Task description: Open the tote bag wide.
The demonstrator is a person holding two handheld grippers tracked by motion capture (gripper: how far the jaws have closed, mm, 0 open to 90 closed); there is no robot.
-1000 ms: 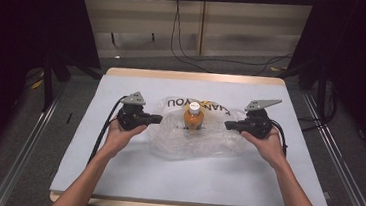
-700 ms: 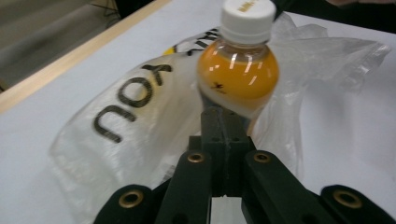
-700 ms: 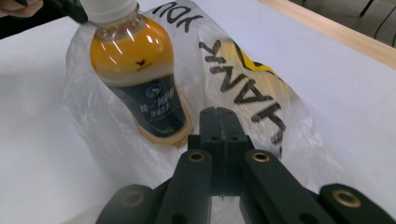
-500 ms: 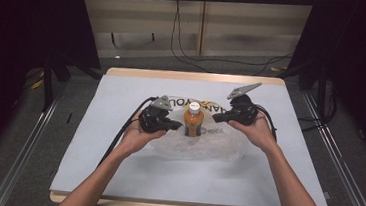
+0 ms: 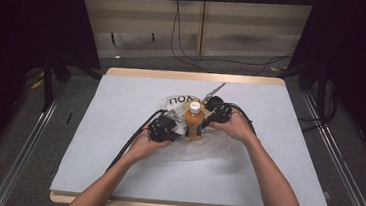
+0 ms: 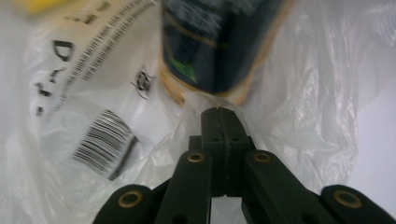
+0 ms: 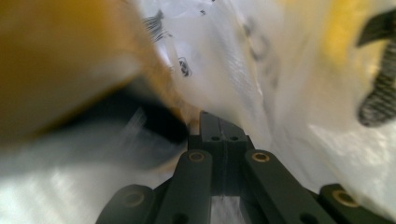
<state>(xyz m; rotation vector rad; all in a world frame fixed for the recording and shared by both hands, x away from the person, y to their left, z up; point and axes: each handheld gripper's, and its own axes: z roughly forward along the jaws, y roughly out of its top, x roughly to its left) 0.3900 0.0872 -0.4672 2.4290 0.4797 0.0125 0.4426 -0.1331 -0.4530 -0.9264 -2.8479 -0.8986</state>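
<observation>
On the pale surface (image 5: 115,167), the left hand-held gripper (image 5: 171,127) sits just left of an upright orange bottle (image 5: 194,120), and in its own view its jaws are pressed together with thin clear plastic bag (image 6: 299,93) bunched at the tips, though whether they pinch it cannot be told. The bottle stands near the middle of the surface on the crumpled bag, between both tools. The right hand-held gripper (image 5: 210,116) is close against the bottle's right side, its jaws likewise closed tight against the bag film.

Upright orange bottle (image 5: 194,120) on plastic bag (image 5: 202,147), hand-held grippers flanking it.
</observation>
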